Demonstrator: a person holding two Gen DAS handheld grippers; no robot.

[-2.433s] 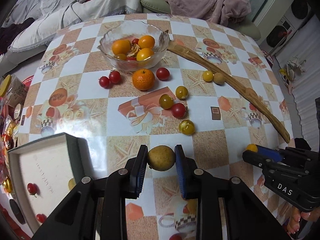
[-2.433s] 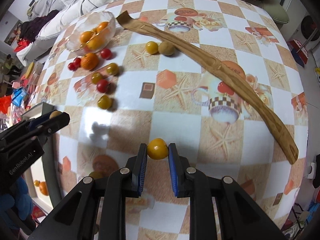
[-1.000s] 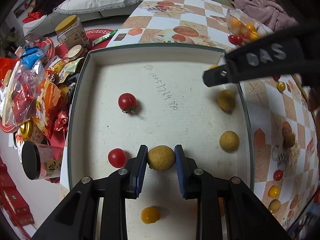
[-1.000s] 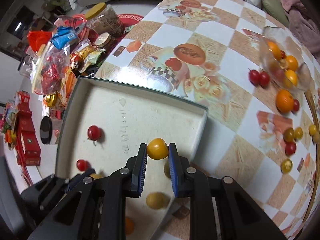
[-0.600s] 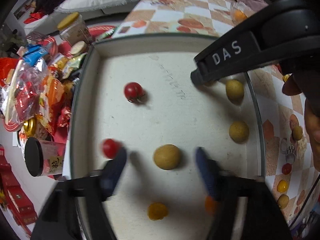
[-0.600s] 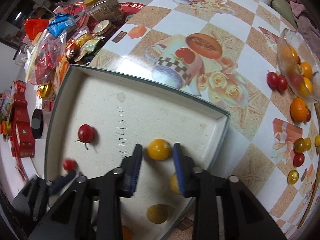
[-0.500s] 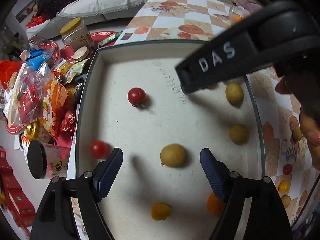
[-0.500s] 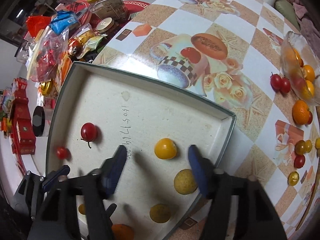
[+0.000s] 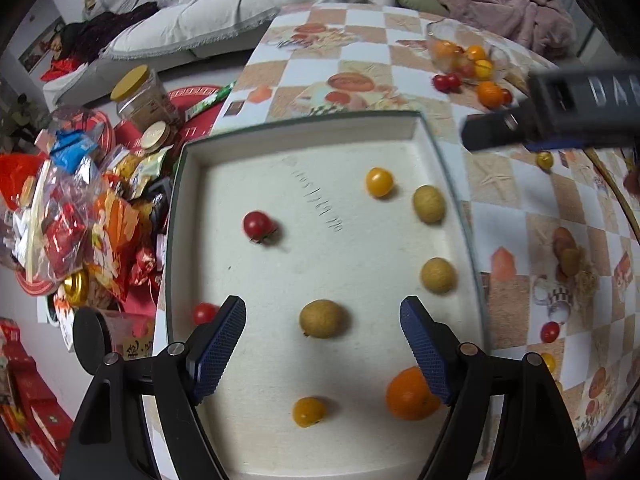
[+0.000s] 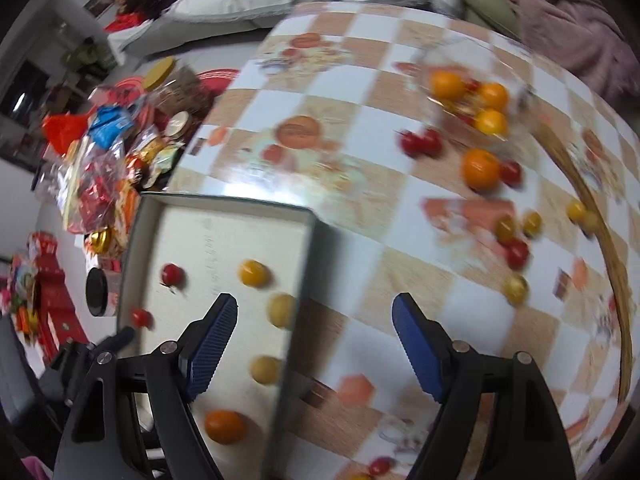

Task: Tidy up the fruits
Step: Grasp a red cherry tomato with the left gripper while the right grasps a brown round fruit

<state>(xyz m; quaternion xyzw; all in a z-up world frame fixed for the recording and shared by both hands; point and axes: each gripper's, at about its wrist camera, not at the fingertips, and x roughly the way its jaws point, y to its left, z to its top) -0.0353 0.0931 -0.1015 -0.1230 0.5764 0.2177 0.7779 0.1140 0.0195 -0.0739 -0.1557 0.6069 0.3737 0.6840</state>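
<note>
A white box tray [image 9: 304, 152] [image 10: 224, 216] holds several fruits. A tan round fruit [image 9: 323, 319] lies on the tray floor, just ahead of my open, empty left gripper [image 9: 322, 344]. A yellow tomato [image 9: 379, 181] [image 10: 253, 273] lies further back in the tray. My right gripper [image 10: 314, 344] is open and empty, above the tray's right wall and the table; it also shows in the left wrist view [image 9: 560, 120]. A glass bowl [image 9: 460, 50] [image 10: 472, 96] of oranges stands on the far table, with loose fruits beside it.
The tray also holds two red tomatoes [image 9: 258, 225], two more tan fruits [image 9: 429, 203], an orange [image 9: 410, 394] and a small yellow fruit [image 9: 309, 411]. Snack bags and jars [image 9: 80, 208] crowd the floor left of the tray. A long wooden strip [image 10: 600, 240] lies across the table.
Both grippers opened over the tray and let go of their fruits, the tan fruit and the yellow tomato. The right gripper has since swung right, toward the table.
</note>
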